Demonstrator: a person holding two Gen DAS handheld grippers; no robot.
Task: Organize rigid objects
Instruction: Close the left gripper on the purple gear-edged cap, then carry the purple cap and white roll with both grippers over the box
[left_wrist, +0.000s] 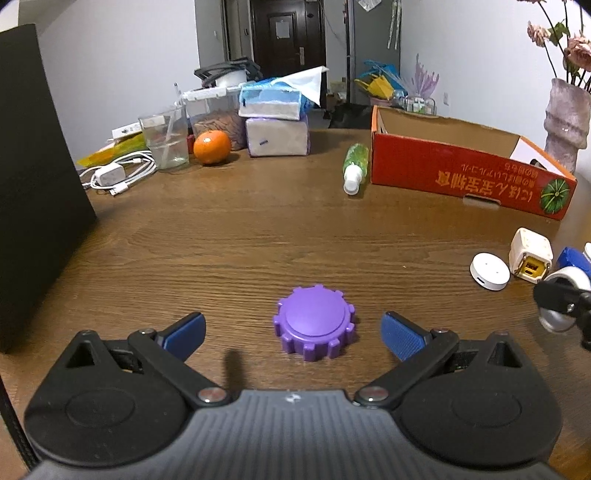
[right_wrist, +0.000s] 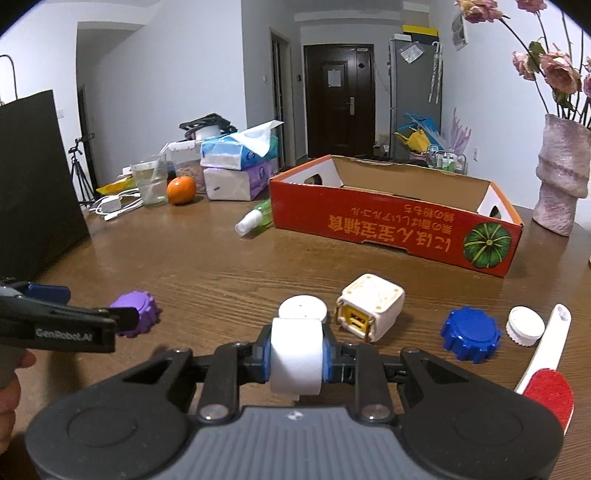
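Note:
A purple toothed cap (left_wrist: 315, 322) lies on the wooden table between the spread blue pads of my left gripper (left_wrist: 293, 334), which is open and not touching it. In the right wrist view the same purple cap (right_wrist: 136, 313) sits at the left with the left gripper's fingers (right_wrist: 48, 291) around it. My right gripper (right_wrist: 295, 360) is shut on a white roll (right_wrist: 295, 356), held just above the table. Beyond it lie a white round puck (right_wrist: 303, 308), a white cube charger (right_wrist: 370, 311), a blue toothed cap (right_wrist: 471, 334) and a white cap (right_wrist: 525, 326).
An open red cardboard box (right_wrist: 391, 221) stands at the back right, a green spray bottle (right_wrist: 256, 218) lying beside it. A pink vase (right_wrist: 561, 181) is far right. A red-and-white brush (right_wrist: 546, 365) lies near right. An orange, glass, tissue packs and cables crowd the back left; a black bag (left_wrist: 33, 184) stands at left.

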